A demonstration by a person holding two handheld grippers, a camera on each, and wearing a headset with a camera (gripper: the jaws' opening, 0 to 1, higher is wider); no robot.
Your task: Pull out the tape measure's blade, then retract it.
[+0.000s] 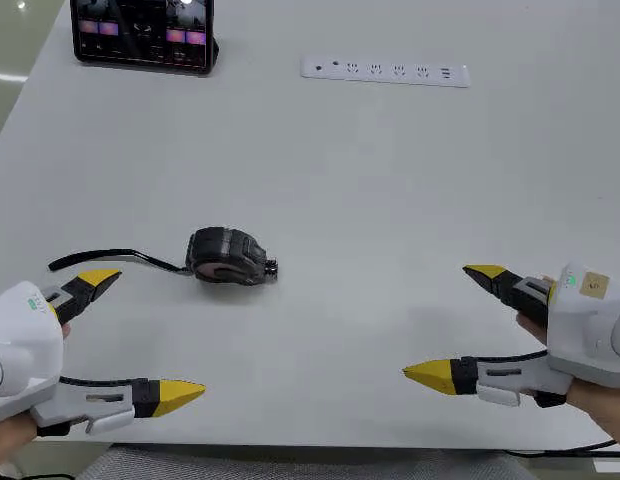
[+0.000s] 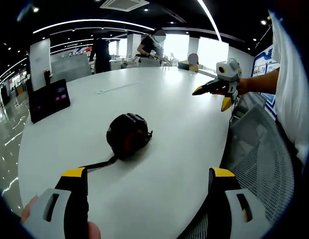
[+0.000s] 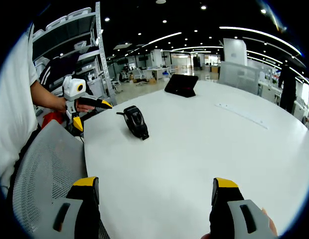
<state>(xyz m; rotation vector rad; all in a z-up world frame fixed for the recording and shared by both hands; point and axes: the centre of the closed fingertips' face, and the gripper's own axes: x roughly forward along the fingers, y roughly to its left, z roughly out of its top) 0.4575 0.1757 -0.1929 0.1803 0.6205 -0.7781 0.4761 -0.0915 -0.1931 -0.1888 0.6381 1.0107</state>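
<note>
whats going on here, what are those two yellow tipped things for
A person holds a gripper in each hand above a white table. The left gripper and the right gripper are both open and hold nothing. A black tape measure lies on the table between them, nearer the left one, untouched, its blade not yet pulled out.

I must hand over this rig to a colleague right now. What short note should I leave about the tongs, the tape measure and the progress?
The left tongs are open and hold nothing, near the table's front edge.
The right tongs are open and hold nothing, far to the right of the tape.
The black round tape measure lies untouched on the white table. Its black wrist strap trails toward the left tongs. The blade is inside the case.
Done: nothing yet.
Left: hold the case, pull the blade out, retract it.
</note>
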